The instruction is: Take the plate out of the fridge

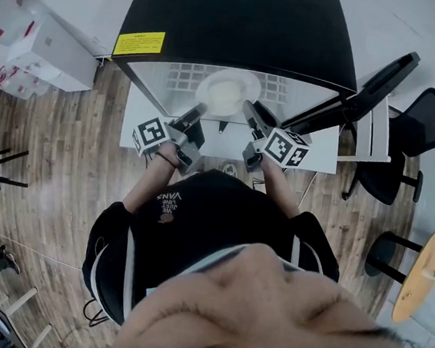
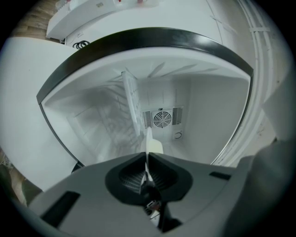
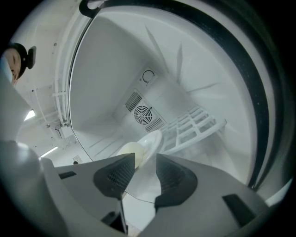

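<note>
A white plate (image 1: 224, 91) with a pale cream middle lies at the front of the open fridge (image 1: 234, 17). My left gripper (image 1: 201, 110) meets its left rim and my right gripper (image 1: 248, 108) its right rim. In the left gripper view the plate (image 2: 149, 141) shows edge-on, and the left gripper (image 2: 147, 158) is shut on that thin rim. In the right gripper view the plate (image 3: 149, 141) reaches into the gap of the right gripper (image 3: 145, 158). Those jaws stand apart on either side of the rim, with a gap showing.
The fridge door (image 1: 365, 92) hangs open to the right. Inside are a fan grille (image 2: 162, 119) on the back wall and a white wire rack (image 3: 194, 122). Black chairs (image 1: 423, 129) and a round wooden table (image 1: 419, 275) stand to the right, white boxes (image 1: 38, 42) to the left.
</note>
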